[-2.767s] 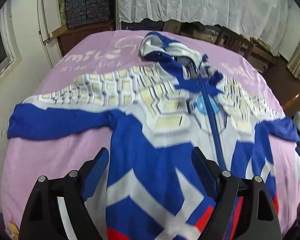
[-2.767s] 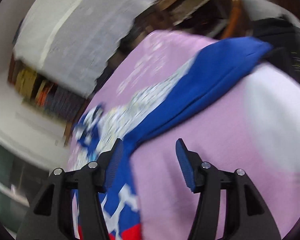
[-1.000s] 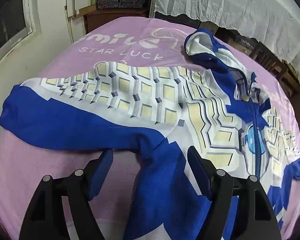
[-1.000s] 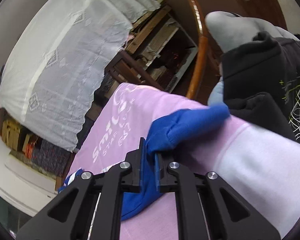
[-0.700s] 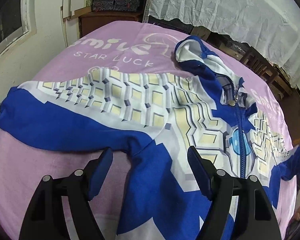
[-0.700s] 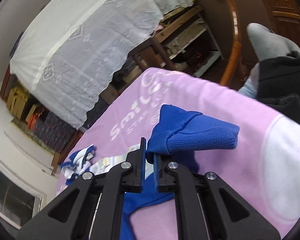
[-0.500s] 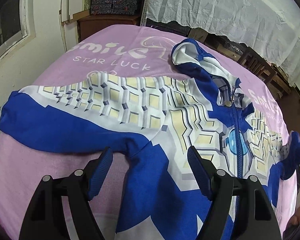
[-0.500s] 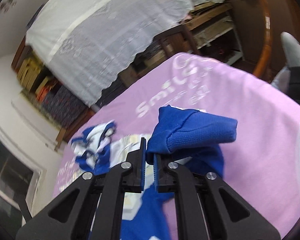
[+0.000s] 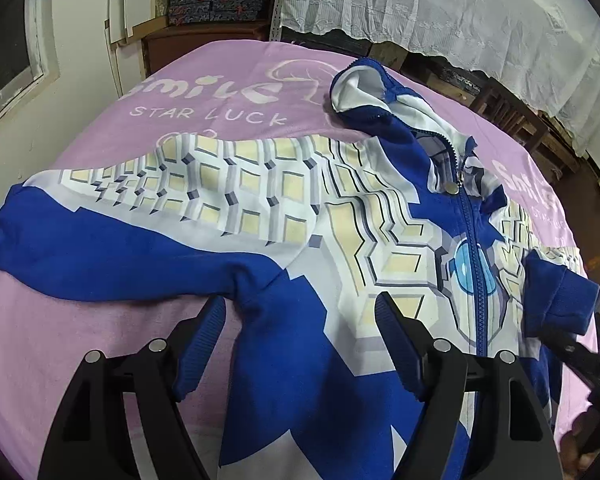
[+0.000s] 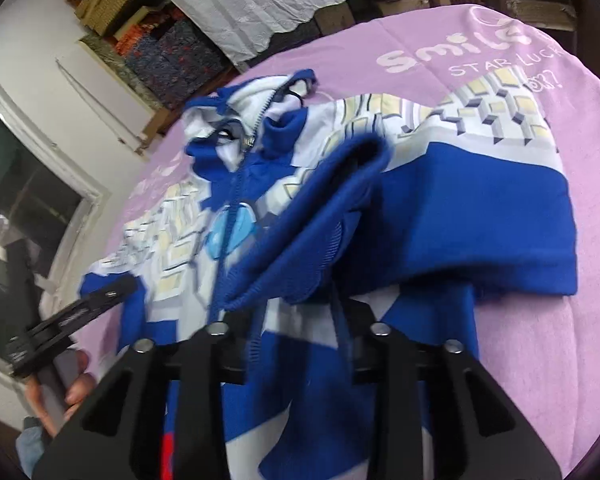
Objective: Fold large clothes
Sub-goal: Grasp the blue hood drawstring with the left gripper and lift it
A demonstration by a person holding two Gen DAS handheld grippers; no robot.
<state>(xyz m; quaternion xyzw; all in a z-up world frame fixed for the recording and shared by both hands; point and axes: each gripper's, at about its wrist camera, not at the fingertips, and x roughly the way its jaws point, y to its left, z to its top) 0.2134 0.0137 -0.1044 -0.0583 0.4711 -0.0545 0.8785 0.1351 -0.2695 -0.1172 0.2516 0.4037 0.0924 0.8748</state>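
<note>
Your hooded jacket (image 9: 340,240) lies face up, zip closed, spread across the pink sheet (image 9: 80,340) that covers the worktop, hood toward the far edge. Its right sleeve (image 10: 460,220) is doubled inward so the ribbed blue cuff (image 10: 300,248) sits over the chest near the zip, and your right hand-held gripper (image 10: 296,316) is right at that cuff with its jaws opening; the cuff's edge lies between them, but the pads look to be letting go (motion blur there makes the contact hard to read).

The main risk is in the release. The cuff is bunched and stands up in a hump instead of lying flat, so if you pull the right gripper back while ribbing drags on a pad, the sleeve can be tugged off the chest and the fold undone. Even with a clean release, a humped cuff may roll toward the bend of the sleeve.

Your left hand-held gripper (image 9: 300,336) hovers with jaws wide apart and nothing in them, above the armpit where the left sleeve (image 9: 120,240) meets the body. That sleeve lies fully outstretched toward the sheet's edge. Closing here would probably catch both layers of the body, or the sheet beneath, and lifting would drag the whole jacket and disturb the sleeve just folded
</note>
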